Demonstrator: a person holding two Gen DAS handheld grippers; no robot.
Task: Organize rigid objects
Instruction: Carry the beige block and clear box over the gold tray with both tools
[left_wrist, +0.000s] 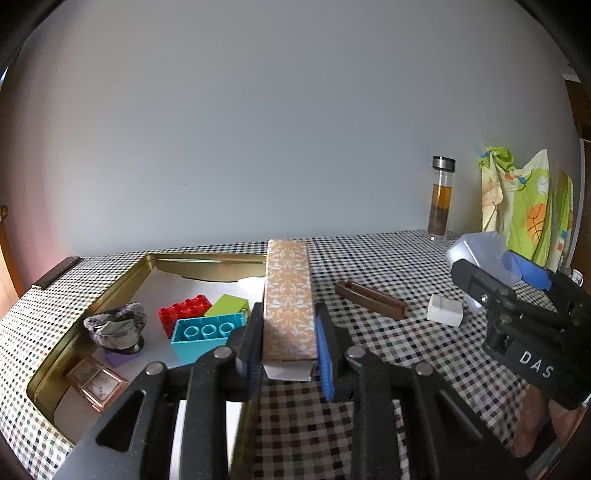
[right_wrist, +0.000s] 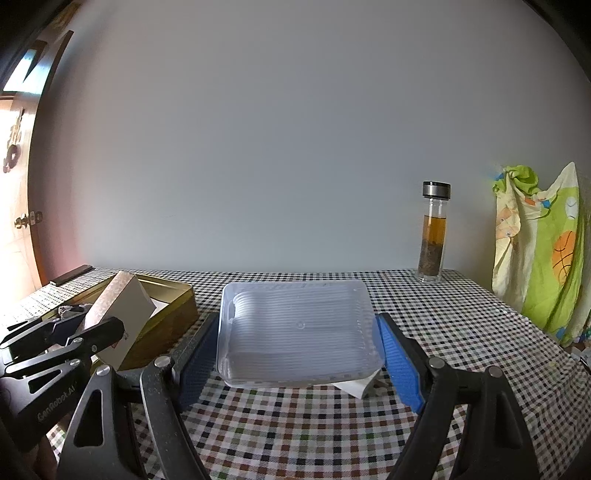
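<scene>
While left tongs (left_wrist: 289, 343) clamp patterned box (left_wrist: 290, 295) | right tongs (right_wrist: 299, 354) clasp clear tray (right_wrist: 297, 328)

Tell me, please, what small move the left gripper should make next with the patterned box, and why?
Probably carry it a little leftward over the gold tin and lower it there. The left gripper is shut on the patterned box, which hangs just beside the tin's right edge. The tin already holds the toy bricks and a rock, with bare white lining behind them.
</scene>
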